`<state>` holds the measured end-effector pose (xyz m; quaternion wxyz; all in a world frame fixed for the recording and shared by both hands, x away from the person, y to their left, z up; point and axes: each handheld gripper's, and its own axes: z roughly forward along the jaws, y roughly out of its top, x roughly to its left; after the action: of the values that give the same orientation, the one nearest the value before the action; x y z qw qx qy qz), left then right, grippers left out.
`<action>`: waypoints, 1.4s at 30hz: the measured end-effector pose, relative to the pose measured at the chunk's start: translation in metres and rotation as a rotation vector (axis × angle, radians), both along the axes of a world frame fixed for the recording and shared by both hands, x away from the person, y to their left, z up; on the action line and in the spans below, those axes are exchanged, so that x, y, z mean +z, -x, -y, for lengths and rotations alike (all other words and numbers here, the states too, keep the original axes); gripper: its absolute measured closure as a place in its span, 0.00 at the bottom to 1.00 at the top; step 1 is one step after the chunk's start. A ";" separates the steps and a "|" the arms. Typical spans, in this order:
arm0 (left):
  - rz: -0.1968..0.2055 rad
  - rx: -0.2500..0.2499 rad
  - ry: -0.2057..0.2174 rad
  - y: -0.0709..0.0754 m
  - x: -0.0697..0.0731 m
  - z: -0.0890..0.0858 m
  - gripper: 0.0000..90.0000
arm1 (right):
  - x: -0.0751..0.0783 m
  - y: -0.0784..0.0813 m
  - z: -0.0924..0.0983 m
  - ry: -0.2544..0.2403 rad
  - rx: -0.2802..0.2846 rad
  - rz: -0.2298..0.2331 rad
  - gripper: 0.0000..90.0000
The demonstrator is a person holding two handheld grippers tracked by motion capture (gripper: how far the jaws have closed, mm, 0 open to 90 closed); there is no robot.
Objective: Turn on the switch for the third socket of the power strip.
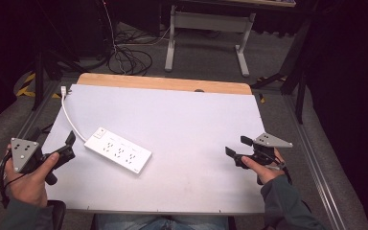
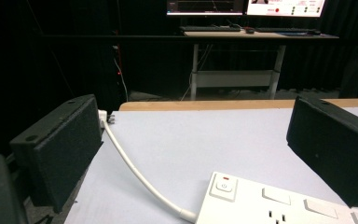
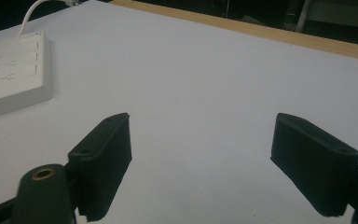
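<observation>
Two grippers hover wide open and empty: the left gripper (image 1: 70,143) sits just left of the white power strip (image 1: 118,149), whose long axis runs far-left to near-right, while the right gripper (image 1: 238,146) waits well apart.

white power strip on a white-covered table

power strip (image 1: 118,150) lies left of centre, angled, white cord (image 1: 70,118) running to the plug (image 1: 63,89) at the table's (image 1: 196,120) far-left corner. wooden edge along the far side. behind: a desk frame (image 1: 206,33), loose cables (image 1: 129,60) on grey floor, monitors (image 2: 247,6).
</observation>
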<state>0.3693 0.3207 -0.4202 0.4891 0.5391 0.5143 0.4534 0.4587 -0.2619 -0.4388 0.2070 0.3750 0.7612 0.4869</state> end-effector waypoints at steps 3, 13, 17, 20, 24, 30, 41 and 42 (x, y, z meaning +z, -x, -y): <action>0.002 -0.004 0.007 -0.001 0.000 0.001 0.04 | 0.000 0.000 0.000 0.000 -0.001 -0.001 0.23; 0.013 -0.006 0.003 -0.003 0.000 0.002 0.06 | 0.000 0.002 0.002 0.015 -0.010 0.001 0.23; 0.006 -0.016 0.001 -0.003 0.000 0.002 0.09 | 0.000 0.002 0.001 0.015 -0.011 0.000 0.23; 0.010 -0.012 -0.003 -0.004 0.000 0.002 0.14 | 0.000 0.002 0.001 0.016 -0.012 0.000 0.24; 0.009 0.002 -0.011 -0.004 -0.001 0.003 0.21 | -0.001 0.002 0.002 0.016 -0.012 -0.003 0.24; 0.010 0.007 -0.014 -0.004 -0.001 0.002 0.33 | -0.001 0.001 0.002 0.016 -0.011 -0.003 0.24; -0.016 -0.001 -0.024 -0.003 -0.001 0.000 0.63 | -0.001 0.001 0.002 0.020 -0.011 -0.006 0.25; -0.016 -0.002 -0.026 -0.003 -0.001 -0.001 0.65 | -0.001 0.001 0.002 0.020 -0.011 -0.005 0.25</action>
<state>0.3724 0.3213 -0.4216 0.4784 0.5496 0.5119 0.4550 0.4573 -0.2634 -0.4393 0.2113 0.3785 0.7645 0.4772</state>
